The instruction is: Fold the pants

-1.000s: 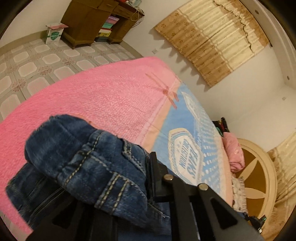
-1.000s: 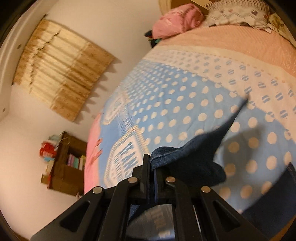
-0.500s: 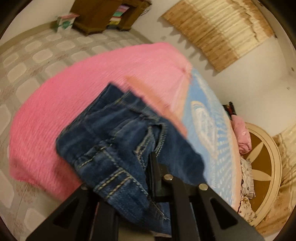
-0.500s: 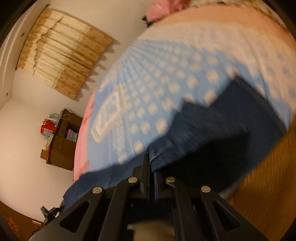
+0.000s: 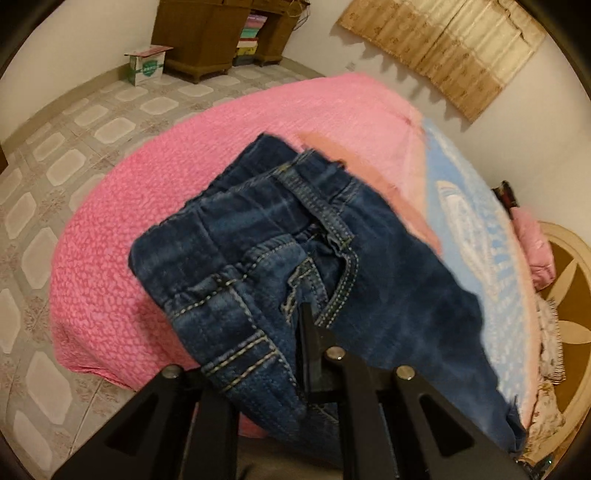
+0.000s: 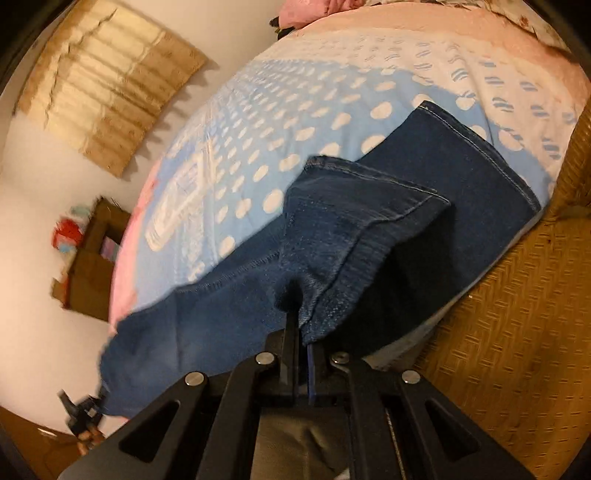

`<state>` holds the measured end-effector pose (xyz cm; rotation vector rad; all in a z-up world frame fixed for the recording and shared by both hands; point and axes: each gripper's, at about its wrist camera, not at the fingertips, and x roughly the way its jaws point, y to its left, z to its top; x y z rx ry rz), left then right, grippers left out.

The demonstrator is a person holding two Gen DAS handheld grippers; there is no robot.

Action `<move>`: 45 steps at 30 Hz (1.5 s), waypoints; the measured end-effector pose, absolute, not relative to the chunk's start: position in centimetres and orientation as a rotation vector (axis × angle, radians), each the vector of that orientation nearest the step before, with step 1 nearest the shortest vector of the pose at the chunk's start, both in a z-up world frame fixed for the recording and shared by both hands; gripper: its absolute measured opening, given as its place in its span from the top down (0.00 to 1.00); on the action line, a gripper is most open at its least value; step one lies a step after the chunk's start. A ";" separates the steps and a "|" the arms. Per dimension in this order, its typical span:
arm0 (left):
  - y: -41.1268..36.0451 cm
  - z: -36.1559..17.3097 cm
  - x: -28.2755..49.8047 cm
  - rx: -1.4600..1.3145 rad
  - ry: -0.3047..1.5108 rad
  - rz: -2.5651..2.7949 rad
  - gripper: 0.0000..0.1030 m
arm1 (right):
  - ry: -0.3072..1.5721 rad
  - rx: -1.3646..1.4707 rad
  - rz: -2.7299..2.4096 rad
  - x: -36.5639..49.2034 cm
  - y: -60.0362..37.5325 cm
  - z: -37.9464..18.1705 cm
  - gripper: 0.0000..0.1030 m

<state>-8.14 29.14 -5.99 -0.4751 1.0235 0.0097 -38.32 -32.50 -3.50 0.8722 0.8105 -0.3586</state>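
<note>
Your left hand-held gripper (image 5: 301,332) is clamped on the waistband end of the dark blue denim pants (image 5: 295,251), pale contrast stitching and a belt loop bunched right at its fingers. The fabric spreads ahead of and to both sides of that gripper, above the pink textured bedspread (image 5: 147,206), with the grey patterned floor tiles (image 5: 44,155) off to its left. Beyond it, a brown wooden cabinet (image 5: 207,33) stands against the far wall, a small white and green cardboard box (image 5: 146,66) beside it.

Your right hand-held gripper (image 6: 301,325) is pinched shut on the leg end of the pants (image 6: 351,229); one hemmed leg reaches forward and to the right over the light blue bedsheet with white polka dots (image 6: 295,110). A woven wicker surface (image 6: 517,314) lies to that gripper's right.
</note>
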 end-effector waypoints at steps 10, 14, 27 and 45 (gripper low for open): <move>30.0 -8.0 -8.7 -0.461 1.047 0.041 0.82 | 0.842 0.975 -0.392 -40.9 -32.6 -10.1 0.85; 32.4 -7.2 -10.3 -0.503 1.035 0.035 0.74 | 0.818 0.971 -0.411 -43.2 -33.7 -7.7 0.53; 33.1 -4.1 -12.9 -0.479 0.976 0.174 0.64 | 0.725 0.679 -0.485 -41.0 -40.4 -5.1 0.52; 32.6 -5.1 -13.8 -0.357 0.966 0.124 0.51 | 0.762 0.471 -0.138 -29.7 -41.4 -3.6 0.50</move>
